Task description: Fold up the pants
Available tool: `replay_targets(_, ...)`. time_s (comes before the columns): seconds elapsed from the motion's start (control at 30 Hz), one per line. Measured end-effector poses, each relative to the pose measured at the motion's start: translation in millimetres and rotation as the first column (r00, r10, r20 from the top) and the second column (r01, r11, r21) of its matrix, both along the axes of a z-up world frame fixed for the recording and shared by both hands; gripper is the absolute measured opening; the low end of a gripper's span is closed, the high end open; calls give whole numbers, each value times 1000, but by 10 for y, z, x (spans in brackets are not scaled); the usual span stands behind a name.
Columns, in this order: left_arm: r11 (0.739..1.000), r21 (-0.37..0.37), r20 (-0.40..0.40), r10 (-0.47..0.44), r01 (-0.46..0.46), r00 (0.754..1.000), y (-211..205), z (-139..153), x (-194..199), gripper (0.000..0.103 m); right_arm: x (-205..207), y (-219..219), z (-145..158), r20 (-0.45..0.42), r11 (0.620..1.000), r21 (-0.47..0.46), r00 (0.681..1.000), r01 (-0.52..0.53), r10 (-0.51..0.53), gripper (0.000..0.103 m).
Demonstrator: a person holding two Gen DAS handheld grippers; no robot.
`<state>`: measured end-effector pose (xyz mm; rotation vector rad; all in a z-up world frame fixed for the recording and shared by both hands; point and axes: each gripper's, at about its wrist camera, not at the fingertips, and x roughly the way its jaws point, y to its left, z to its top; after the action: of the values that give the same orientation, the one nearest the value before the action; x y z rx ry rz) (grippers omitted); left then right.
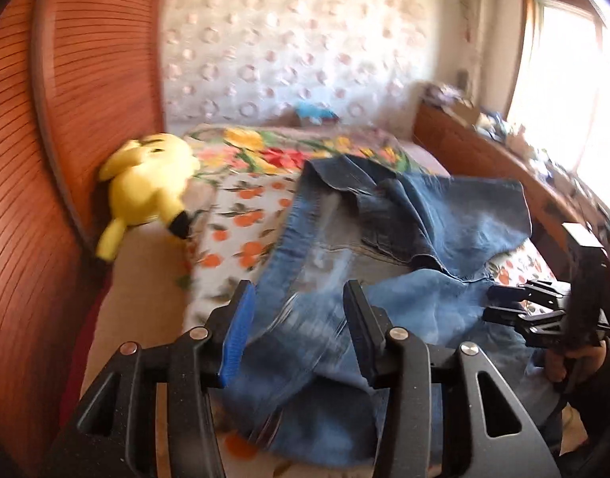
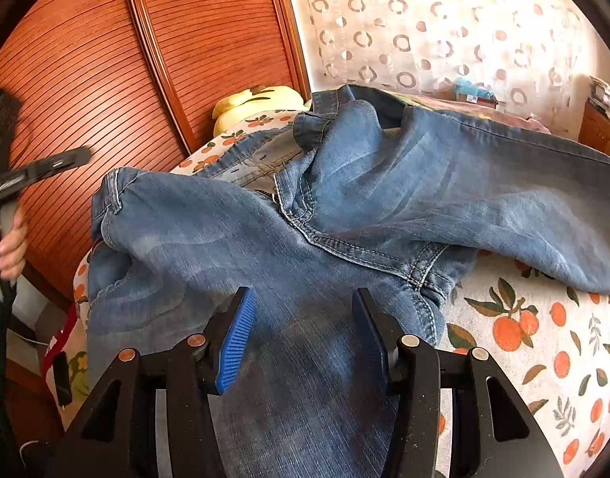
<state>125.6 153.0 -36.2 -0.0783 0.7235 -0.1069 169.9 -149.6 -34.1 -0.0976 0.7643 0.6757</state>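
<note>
Blue jeans (image 2: 345, 207) lie crumpled on the bed, waistband toward the headboard, one leg running off to the right and the other toward the camera. They also show in the left wrist view (image 1: 404, 239), blurred. My left gripper (image 1: 297, 318) is open above the near denim with nothing between its fingers. My right gripper (image 2: 301, 326) is open just above a jeans leg and holds nothing. The right gripper also shows at the right edge of the left wrist view (image 1: 500, 302).
A yellow plush toy (image 1: 145, 187) lies by the wooden headboard (image 1: 86, 79). The bed has an orange-print sheet (image 2: 524, 338) and a floral blanket (image 1: 265, 151). A cluttered wooden shelf (image 1: 484, 139) runs along the right under a bright window.
</note>
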Motion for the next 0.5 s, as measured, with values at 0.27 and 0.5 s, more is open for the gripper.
replay_targets(0.27,989,21,-212,-140,147,967,-313,-418,436,47,-47,-193,0,1,1000,8,1000,19,-19,53)
replay_targets(0.5,974,58,-226,-202,220,953,-479,-525,85,21,-32,-252,47,0,999,26,1000,25,-25,53)
